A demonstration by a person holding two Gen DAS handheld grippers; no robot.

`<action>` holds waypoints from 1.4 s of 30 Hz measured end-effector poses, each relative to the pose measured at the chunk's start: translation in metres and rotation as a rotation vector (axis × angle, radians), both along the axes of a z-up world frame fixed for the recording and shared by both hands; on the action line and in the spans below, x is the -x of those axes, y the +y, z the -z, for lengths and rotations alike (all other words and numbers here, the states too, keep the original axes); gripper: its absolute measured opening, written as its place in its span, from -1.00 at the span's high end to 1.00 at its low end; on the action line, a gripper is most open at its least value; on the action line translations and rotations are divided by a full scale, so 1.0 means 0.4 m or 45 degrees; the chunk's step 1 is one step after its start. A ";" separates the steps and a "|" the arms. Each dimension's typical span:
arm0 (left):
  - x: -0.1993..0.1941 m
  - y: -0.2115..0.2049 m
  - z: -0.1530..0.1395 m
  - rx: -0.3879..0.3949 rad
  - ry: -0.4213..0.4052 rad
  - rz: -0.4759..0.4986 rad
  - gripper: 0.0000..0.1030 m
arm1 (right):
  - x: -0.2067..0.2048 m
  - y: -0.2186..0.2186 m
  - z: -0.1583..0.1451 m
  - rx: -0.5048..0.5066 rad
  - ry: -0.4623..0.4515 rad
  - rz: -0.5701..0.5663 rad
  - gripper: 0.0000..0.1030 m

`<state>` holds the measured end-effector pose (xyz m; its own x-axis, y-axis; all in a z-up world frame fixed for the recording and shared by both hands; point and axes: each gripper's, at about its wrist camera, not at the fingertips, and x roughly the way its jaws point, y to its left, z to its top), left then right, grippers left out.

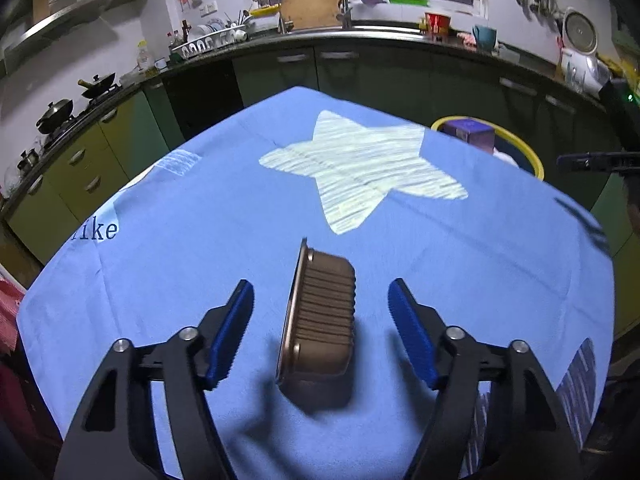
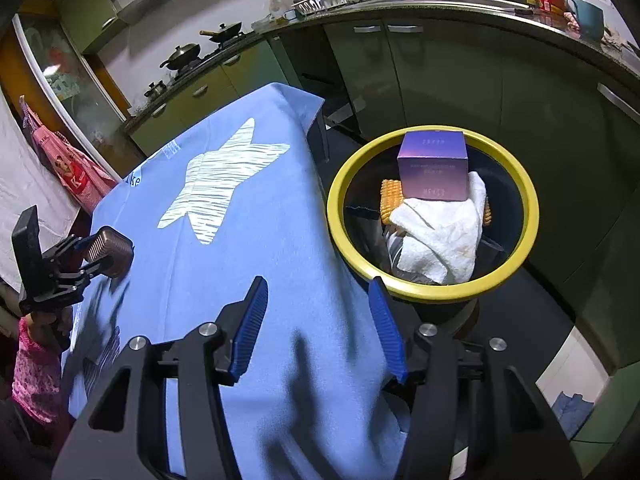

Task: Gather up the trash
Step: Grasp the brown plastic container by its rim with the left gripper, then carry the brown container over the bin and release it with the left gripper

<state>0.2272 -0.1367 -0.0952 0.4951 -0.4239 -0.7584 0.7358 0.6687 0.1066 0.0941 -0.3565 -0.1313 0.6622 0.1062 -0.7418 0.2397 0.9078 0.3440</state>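
Observation:
A brown ribbed foil tray (image 1: 324,320) stands on its side on the blue tablecloth (image 1: 160,280). My left gripper (image 1: 320,284) is open around it, with a gap between each blue pad and the tray. The right wrist view shows the same tray (image 2: 110,252) and left gripper (image 2: 90,258) at the table's left. My right gripper (image 2: 318,282) is open and holds nothing, over the table's right edge beside the yellow-rimmed bin (image 2: 424,294). In the bin lie a purple box (image 2: 434,168), a white crumpled towel (image 2: 436,236) and a biscuit (image 2: 390,200).
The cloth bears a pale star (image 1: 360,168). The bin (image 1: 528,152) stands off the table's far right corner. Green kitchen cabinets (image 1: 360,76) and a counter with a sink run behind. A person's pink sleeve (image 2: 34,372) is at the left.

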 end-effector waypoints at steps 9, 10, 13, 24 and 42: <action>-0.008 -0.007 0.028 -0.015 0.026 -0.012 0.23 | -0.007 0.010 0.010 -0.003 0.008 -0.019 -0.02; -0.008 -0.007 0.030 -0.014 0.035 -0.012 0.35 | -0.008 0.010 0.009 -0.002 0.009 -0.020 -0.02; -0.007 -0.009 0.031 -0.014 0.045 -0.008 0.58 | -0.009 0.011 0.007 0.000 0.006 -0.022 -0.03; 0.027 -0.026 -0.023 -0.002 0.003 0.007 0.62 | -0.005 0.013 0.000 0.010 -0.008 -0.030 -0.03; 0.126 -0.527 -0.154 0.060 0.058 0.534 0.62 | 0.168 -0.152 -0.043 0.072 -0.058 0.193 -0.03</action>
<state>0.1768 -0.3473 -0.0338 0.2389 -0.6164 -0.7503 0.9485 0.3137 0.0443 0.0269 -0.4173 -0.1140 0.7004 -0.0380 -0.7127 0.3605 0.8807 0.3073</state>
